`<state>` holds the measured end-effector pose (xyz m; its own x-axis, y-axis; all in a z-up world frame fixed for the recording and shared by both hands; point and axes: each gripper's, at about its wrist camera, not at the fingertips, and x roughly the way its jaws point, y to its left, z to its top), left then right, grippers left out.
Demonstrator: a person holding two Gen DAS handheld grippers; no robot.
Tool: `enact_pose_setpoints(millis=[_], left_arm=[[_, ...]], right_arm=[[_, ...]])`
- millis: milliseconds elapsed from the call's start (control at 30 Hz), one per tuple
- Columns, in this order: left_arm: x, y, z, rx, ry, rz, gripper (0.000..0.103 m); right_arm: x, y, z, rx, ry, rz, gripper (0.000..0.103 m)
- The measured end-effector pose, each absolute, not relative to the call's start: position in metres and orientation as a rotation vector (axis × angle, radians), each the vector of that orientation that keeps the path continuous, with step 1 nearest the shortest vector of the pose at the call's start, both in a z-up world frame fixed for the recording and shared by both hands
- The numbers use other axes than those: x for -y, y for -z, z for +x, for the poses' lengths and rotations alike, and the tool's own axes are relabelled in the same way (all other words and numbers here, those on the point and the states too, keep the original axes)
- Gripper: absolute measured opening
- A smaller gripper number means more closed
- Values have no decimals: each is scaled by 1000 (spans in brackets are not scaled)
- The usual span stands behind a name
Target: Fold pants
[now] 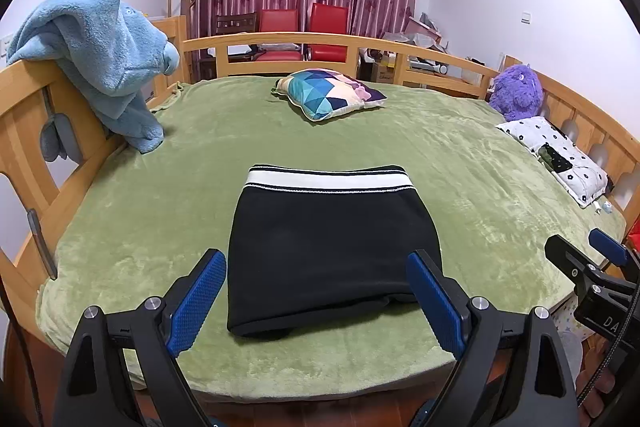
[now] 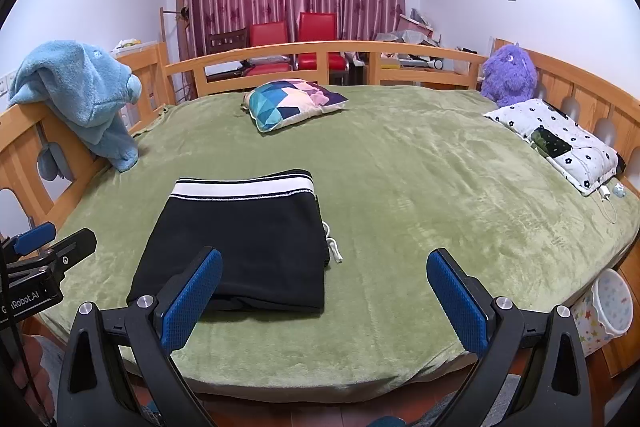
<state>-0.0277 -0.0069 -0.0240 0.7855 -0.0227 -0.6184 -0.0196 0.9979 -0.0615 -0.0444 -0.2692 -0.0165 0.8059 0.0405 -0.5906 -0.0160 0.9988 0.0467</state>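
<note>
Black pants (image 1: pixel 332 247) with a white striped waistband lie folded into a compact rectangle on the green bed cover (image 1: pixel 460 163), waistband at the far side. They also show in the right wrist view (image 2: pixel 240 247), with a white drawstring (image 2: pixel 334 247) poking out at the right edge. My left gripper (image 1: pixel 318 297) is open and empty, held just in front of the pants' near edge. My right gripper (image 2: pixel 324 301) is open and empty, held to the right of the pants' near edge. Each gripper shows at the side of the other's view.
A patterned cushion (image 1: pixel 332 93) lies at the far middle of the bed. A blue towel (image 1: pixel 100 59) hangs on the left rail, a purple plush (image 1: pixel 516 93) and a white floral pillow (image 1: pixel 560 155) lie at the right. Wooden rails (image 1: pixel 288 41) surround the bed.
</note>
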Motion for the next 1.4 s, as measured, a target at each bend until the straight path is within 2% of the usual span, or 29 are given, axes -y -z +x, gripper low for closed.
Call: enact_pose_setpoints(millis=[1400], left_arm=[[17, 19, -29, -661, -15, -83, 92]], right_arm=[[255, 8, -53, -616, -38, 55, 101]])
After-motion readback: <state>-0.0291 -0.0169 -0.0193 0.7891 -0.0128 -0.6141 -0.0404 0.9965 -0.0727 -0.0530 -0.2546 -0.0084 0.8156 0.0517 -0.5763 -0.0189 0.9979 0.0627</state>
